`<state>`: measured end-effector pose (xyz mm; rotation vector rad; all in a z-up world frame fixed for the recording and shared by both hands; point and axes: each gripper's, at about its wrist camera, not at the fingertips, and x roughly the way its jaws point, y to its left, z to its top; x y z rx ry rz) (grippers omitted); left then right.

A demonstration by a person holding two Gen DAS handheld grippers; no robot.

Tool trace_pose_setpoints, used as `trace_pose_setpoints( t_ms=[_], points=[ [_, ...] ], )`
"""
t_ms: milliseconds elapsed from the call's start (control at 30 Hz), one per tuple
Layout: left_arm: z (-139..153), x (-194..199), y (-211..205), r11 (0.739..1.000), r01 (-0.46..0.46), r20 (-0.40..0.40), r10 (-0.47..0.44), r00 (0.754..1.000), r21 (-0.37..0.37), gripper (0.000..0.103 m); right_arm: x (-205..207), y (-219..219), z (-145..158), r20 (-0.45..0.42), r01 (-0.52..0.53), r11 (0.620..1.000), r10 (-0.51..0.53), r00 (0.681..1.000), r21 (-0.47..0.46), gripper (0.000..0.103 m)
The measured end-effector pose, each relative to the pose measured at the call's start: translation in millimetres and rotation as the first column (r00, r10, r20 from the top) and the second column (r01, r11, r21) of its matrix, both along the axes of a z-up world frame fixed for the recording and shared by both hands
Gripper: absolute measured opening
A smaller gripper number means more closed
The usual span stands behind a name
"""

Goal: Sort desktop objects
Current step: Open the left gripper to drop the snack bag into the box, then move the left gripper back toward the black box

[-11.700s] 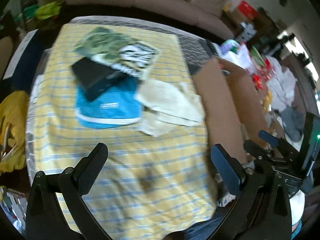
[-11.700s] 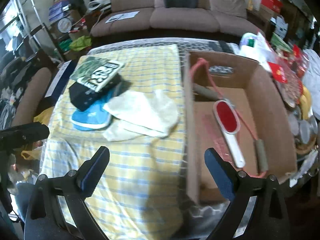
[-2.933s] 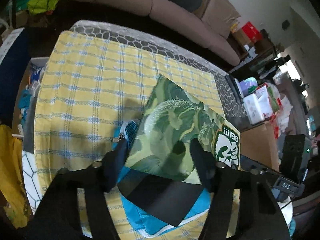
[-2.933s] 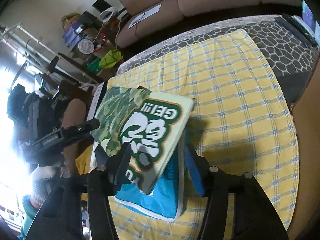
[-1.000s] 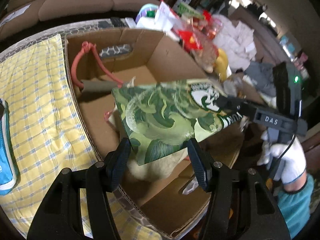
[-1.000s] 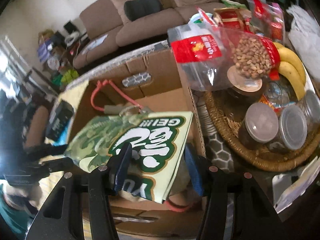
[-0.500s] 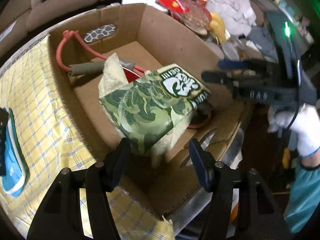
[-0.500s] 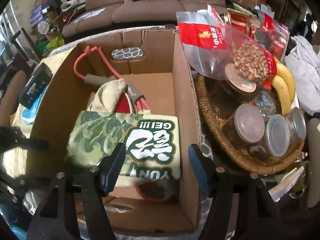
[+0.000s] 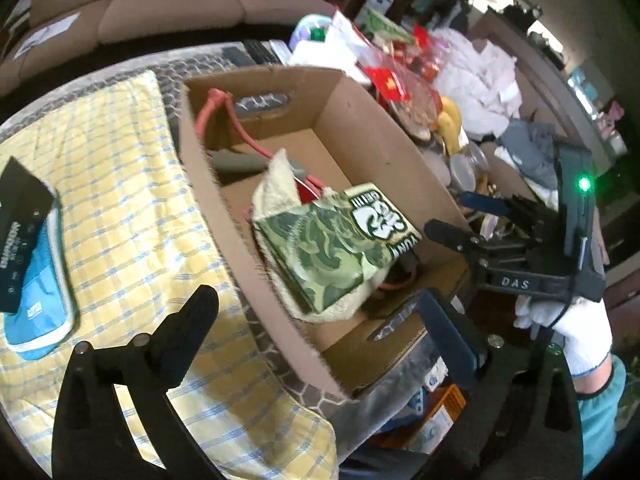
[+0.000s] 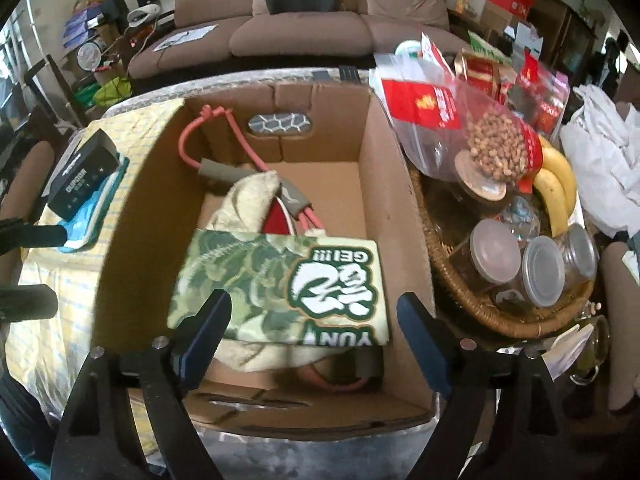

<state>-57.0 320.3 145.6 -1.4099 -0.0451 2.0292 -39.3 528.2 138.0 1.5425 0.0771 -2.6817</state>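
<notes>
A cardboard box (image 10: 384, 184) stood open on the surface, with a green book (image 10: 280, 288) bearing a leafy pattern and a white-and-green logo lying flat inside it, toward the near end. The book rested on a cream cloth (image 10: 244, 204), which in turn covered part of a red brush (image 10: 280, 220) and a pink skipping rope (image 10: 240, 136) with grey handles.

The right claw (image 10: 312, 320) hung just above the box's near edge with its jaws spread wide and nothing between them. In the left wrist view, the left claw (image 9: 320, 320) was likewise wide open and empty, straddling the box's near left wall; the right claw (image 9: 464, 216) appeared there too, past the box's right wall, held by a white-gloved hand (image 9: 568, 328).

To the left of the box, on a yellow checked cloth (image 9: 120, 208), a black box (image 9: 18, 220) sat on top of a blue pouch (image 9: 40, 300). To the right of the box, a wicker basket (image 10: 480, 316) held lidded jars (image 10: 536, 268), with a bag of peanuts (image 10: 492, 148) and bananas (image 10: 556, 184) at its far side. A brown sofa (image 10: 304, 20) stood in the background.
</notes>
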Motion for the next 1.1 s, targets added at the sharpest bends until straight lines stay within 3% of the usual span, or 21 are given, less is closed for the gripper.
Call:
trace_pose_setpoints(
  t_ms=[233,533,667,867,1100],
  points=[
    [11.7,0.4,-42.8,0.998,-0.05,-0.004,0.05,0.999,0.04,0.101,3.6,-37.4,21.9,-0.051,-0.018,0.999,0.02,0.999,0.033,0.102],
    [30.5,-4.2,-126.9,0.986,-0.146,-0.034,0.149,0.988,0.08,0.103,-1.8,-97.1,42.7,-0.09,-0.068,0.997,0.071,0.993,0.028,0.102],
    [29.0,-11.0,-178.0,0.974,-0.209,-0.025,0.212,0.977,0.081,0.103,-14.8,-136.2,46.8,-0.096,-0.119,0.992,0.115,0.989,-0.034,0.103],
    [20.0,-24.8,-269.4,0.939,-0.337,-0.014,0.339,0.941,0.064,0.103,-40.1,-195.9,42.1,-0.085,-0.181,0.976,0.171,0.982,-0.121,0.103],
    [-15.1,-47.8,-369.7,0.869,-0.492,0.041,0.49,0.871,0.06,0.103,-77.2,-261.4,30.7,-0.088,-0.23,0.957,0.217,0.972,-0.178,0.103]
  ],
)
